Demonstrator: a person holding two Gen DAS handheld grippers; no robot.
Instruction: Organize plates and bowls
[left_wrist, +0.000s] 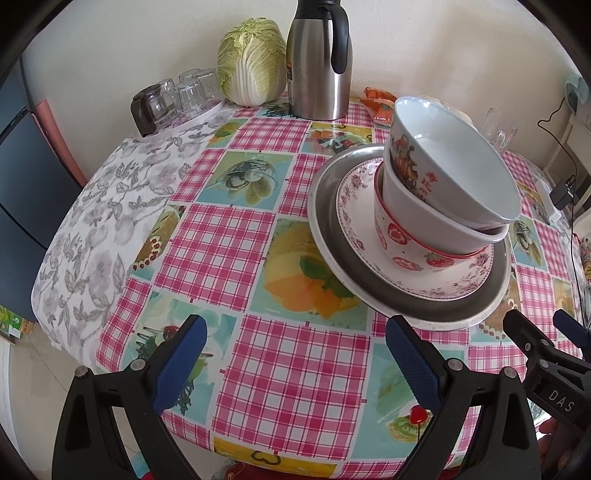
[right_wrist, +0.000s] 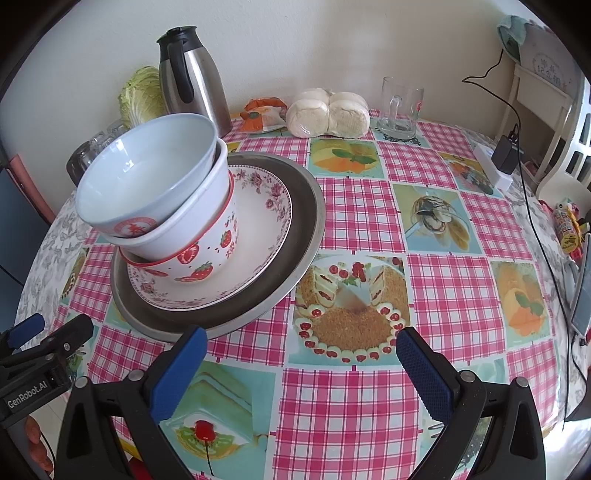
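While both tools hang back at the near edge of the surface: nothing is held, and the crockery stands in one pile.
Left gripper: jaws spread wide, empty, poised above the checked cloth just short of the pile.
Right gripper: jaws likewise wide and empty, the pile ahead and to its left.
Metal tray: lies flat on the surface and carries everything else in the stack.
Floral plate: sits inside the tray, off-centre toward the left gripper's side.
Strawberry bowl: upright on the plate, lowest of three nested bowls.
White bowl: nested in the strawberry bowl.
Top bowl: nested in the white one but tilted, its rim leaning to one side rather than level.
Work done, as judged: plates and bowls appear gathered by kind and nested; no loose plate or bowl shows elsewhere on the surface.
Work left, as judged: little; the tilted top bowl may want seating squarely, and the plate centring.
Risk: a nudge to the leaning bowl could tip it out of the stack.
Bystanders: thermos, cabbage and upturned glasses stand well apart at the far side.
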